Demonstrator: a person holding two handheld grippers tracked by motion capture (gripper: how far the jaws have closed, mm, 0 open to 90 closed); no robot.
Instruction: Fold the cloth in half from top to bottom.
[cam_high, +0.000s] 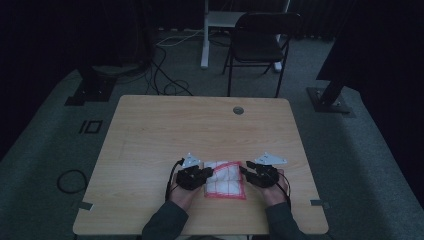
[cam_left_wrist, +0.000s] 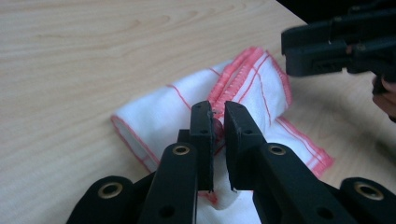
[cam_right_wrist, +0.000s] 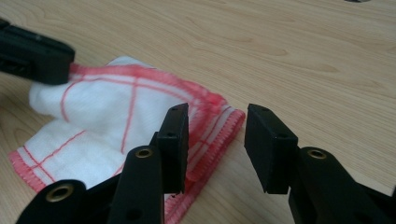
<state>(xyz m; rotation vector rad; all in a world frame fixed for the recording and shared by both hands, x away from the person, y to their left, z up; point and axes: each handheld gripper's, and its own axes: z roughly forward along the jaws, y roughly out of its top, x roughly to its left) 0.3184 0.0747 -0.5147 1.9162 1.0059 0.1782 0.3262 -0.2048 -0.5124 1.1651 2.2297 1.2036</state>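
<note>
Your folded white cloth (cam_high: 226, 180) with red stripes and red stitched edges lies on the tabletop (cam_high: 165, 130), close to the edge nearest you and about midway along it. Taking the cloth as the landmark: your left claw (cam_high: 206, 172) sits at its left side, and your right claw (cam_high: 244, 172) sits at its right side, both low over the wood with your hands behind them.

In the left gripper view, your left claw (cam_left_wrist: 218, 128) is closed on the cloth (cam_left_wrist: 252, 88): a bunched red-hemmed fold is pinched between the two black pads, with just a narrow slit left between them. The cloth beyond the pinch rises in a rumpled ridge, and the other claw (cam_left_wrist: 327, 49) shows past the cloth's far end.

In the right gripper view, your right claw (cam_right_wrist: 217, 133) stands parted, with bare wood showing in the gap. Its inner pad rests over the red hem at the cloth's (cam_right_wrist: 107, 126) corner, while the outer pad is off the cloth, beside that corner. Nothing is pressed between them, so this claw grips nothing. The left claw's tip (cam_right_wrist: 37, 58) shows at the cloth's far side, on the raised fold.

Beyond the cloth, a small round grommet (cam_high: 238, 110) sits in the tabletop near its far edge, and a dark chair (cam_high: 260, 42) stands on the floor past that.
</note>
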